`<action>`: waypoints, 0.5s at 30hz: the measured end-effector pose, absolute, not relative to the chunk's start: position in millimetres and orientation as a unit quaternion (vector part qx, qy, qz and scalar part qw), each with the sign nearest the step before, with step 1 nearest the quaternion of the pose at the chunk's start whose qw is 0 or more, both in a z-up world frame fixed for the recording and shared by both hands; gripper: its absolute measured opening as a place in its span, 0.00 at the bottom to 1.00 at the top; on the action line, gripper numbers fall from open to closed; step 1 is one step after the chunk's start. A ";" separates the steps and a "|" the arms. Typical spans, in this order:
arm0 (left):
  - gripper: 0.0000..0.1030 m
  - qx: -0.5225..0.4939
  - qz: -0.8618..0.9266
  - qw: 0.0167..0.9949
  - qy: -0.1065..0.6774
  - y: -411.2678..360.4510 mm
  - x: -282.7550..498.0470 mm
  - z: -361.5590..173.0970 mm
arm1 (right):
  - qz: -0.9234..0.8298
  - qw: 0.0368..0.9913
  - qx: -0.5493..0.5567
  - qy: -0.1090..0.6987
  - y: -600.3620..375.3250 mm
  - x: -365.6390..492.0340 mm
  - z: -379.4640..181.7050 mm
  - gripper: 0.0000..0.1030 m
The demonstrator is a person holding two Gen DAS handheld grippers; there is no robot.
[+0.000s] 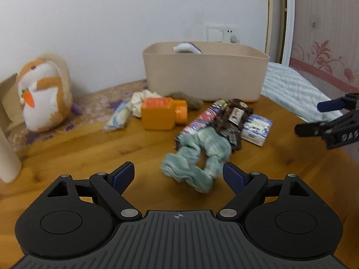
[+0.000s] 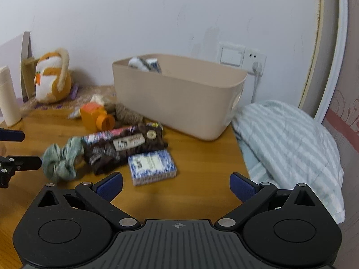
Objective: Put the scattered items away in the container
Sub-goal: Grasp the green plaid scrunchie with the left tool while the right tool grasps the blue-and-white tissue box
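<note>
Your left gripper (image 1: 178,174) and right gripper (image 2: 176,185) stand apart, empty. Green scrunchie (image 1: 197,159) at twelve o'clock; brown scrunchie (image 1: 235,121), orange bottle (image 1: 162,116) crowd the beige container (image 1: 205,78).

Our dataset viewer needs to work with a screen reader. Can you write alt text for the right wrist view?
An open right tool hovers over a wooden table, just short of a blue-and-white patterned box. Behind it lie a brown scrunchie, a green scrunchie and an orange bottle, before a beige container already holding a few items.
</note>
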State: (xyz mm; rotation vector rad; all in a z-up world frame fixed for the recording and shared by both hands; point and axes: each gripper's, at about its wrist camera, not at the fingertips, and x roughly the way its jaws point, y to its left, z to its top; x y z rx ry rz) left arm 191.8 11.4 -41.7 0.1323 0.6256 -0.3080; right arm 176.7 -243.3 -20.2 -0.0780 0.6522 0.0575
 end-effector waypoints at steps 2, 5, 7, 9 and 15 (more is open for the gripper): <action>0.85 0.048 -0.151 0.936 0.315 7.4 192.2 -44.6 | 0.030 0.942 -0.046 0.330 -240.9 178.1 -26.1 1.00; 0.85 0.038 -0.150 0.933 0.324 -0.7 194.3 -48.2 | 0.033 0.937 -0.055 0.343 -237.6 180.9 -34.1 1.00; 0.85 0.036 -0.146 0.932 0.329 -7.2 196.3 -51.3 | 0.034 0.934 -0.057 0.350 -236.2 183.8 -39.1 1.00; 0.85 0.036 -0.143 0.930 0.336 -12.9 199.4 -55.1 | 0.034 0.932 -0.057 0.357 -236.2 187.5 -43.6 1.00; 0.85 0.030 -0.129 0.926 0.353 -21.4 212.0 -67.8 | 0.032 0.925 -0.053 0.374 -238.5 200.1 -54.6 1.00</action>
